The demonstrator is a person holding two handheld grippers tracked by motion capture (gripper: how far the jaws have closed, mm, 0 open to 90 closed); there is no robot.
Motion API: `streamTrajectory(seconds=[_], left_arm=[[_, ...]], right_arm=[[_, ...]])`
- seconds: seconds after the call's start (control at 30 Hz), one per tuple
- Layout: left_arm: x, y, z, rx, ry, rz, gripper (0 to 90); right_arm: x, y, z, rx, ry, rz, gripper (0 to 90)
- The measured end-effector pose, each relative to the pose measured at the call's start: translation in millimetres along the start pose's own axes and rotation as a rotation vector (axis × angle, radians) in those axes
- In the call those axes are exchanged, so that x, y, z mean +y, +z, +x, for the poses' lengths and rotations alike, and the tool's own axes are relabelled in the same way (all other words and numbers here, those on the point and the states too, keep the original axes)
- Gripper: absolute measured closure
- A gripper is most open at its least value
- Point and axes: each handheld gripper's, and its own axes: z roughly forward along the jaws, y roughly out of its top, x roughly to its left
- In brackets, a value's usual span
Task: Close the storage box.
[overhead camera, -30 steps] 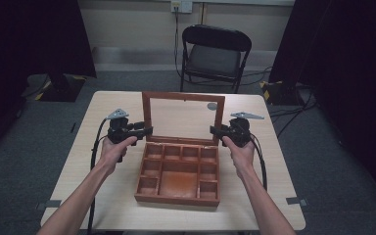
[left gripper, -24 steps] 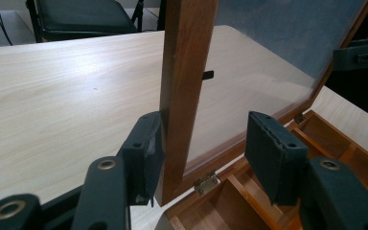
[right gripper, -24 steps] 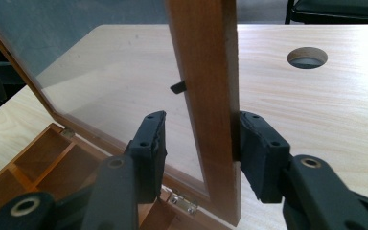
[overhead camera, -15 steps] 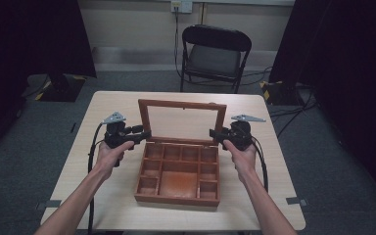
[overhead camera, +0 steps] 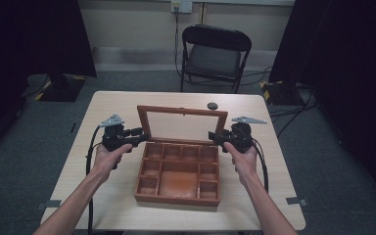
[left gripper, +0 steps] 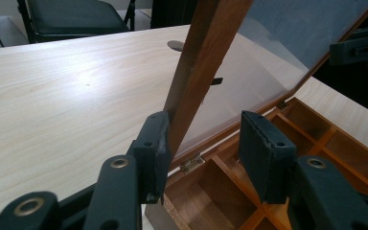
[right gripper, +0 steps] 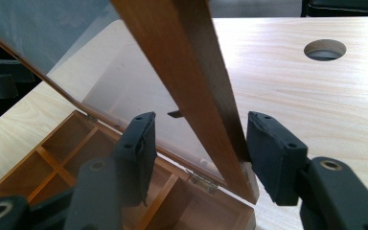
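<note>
A wooden compartment box (overhead camera: 176,182) sits mid-table with its glass lid (overhead camera: 181,110) raised and leaning over the tray. My left gripper (overhead camera: 139,136) straddles the lid's left side rail (left gripper: 196,72). Its outer pad (left gripper: 154,143) touches the wood and the inner pad stands off over the box (left gripper: 220,191); these jaws have just been closing. My right gripper (overhead camera: 215,137) straddles the right rail (right gripper: 187,72), and its jaws have just been opening. In the right gripper view, that gripper (right gripper: 203,139) shows its left pad well clear of the rail and its right pad (right gripper: 273,153) close beside it.
The light wooden table (overhead camera: 103,112) has a round cable hole (overhead camera: 212,105) just behind the lid. A black folding chair (overhead camera: 214,54) stands beyond the far edge. Dark curtains flank both sides. Cables trail from both grippers along the forearms.
The lid's top edge has come down toward the box over the last second. Both hands stay at the lid's side rails, almost unmoved.
</note>
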Motion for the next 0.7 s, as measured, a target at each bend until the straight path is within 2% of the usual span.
streamTrajectory(seconds=[0.17,0.23,0.43,0.7], left_arm=[[-0.6,-1.4,-0.6,-0.008,0.003,0.007,53.0],[-1.0,-1.6,0.9,-0.021,-0.011,0.005,53.0],[0.7,1.6,-2.8,-0.005,0.021,0.021,47.6],[2.5,3.1,-7.5,0.0,0.019,0.027,41.0]], right_arm=[[-1.5,-2.3,1.4,0.007,-0.005,0.0,44.1],[-2.2,-3.6,2.1,0.007,-0.005,0.0,43.9],[-4.2,-6.6,3.5,0.014,-0.011,0.003,42.8],[-5.9,-9.4,3.9,0.024,-0.007,0.003,41.7]])
